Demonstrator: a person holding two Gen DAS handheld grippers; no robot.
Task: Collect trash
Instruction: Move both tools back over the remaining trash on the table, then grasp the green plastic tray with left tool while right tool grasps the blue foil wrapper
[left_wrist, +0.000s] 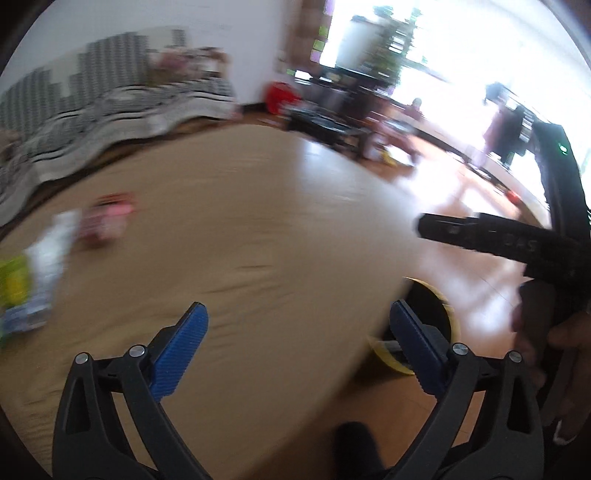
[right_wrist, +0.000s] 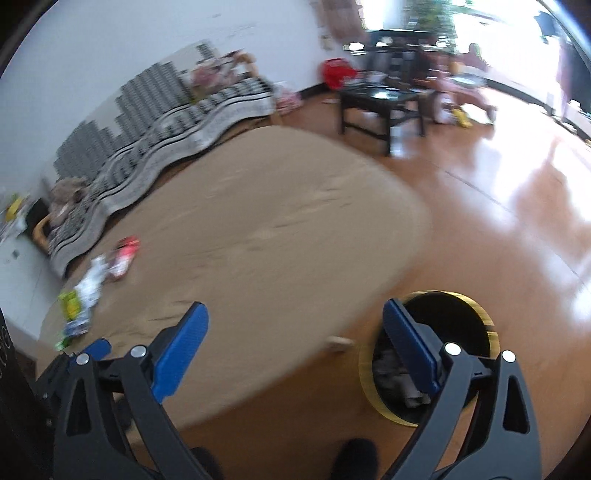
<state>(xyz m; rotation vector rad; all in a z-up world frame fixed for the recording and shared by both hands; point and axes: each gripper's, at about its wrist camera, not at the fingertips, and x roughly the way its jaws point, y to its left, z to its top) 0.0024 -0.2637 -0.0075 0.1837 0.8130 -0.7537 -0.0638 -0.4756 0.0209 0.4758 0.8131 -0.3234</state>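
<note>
1. Rug (right_wrist: 258, 221), tan and broad, covers the wooden floor.
2. Bin (right_wrist: 476, 321), yellow-rimmed, sits just off the rug's edge, crumpled scraps inside.
3. Left gripper (left_wrist: 299, 332) and right gripper (right_wrist: 295, 332): both gaping wide, nothing between them.
4. Wrappers (right_wrist: 96, 291) lie scattered on the rug's far left side, well away from the bin.

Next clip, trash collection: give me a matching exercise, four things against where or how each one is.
Things:
1. bin
2. wrappers
3. left gripper
4. dark table

Places or states:
A. on the rug's far left
B. open, empty
C. on bare floor beside the rug's edge
D. far end of the room

Pairs: 1-C, 2-A, 3-B, 4-D
</note>
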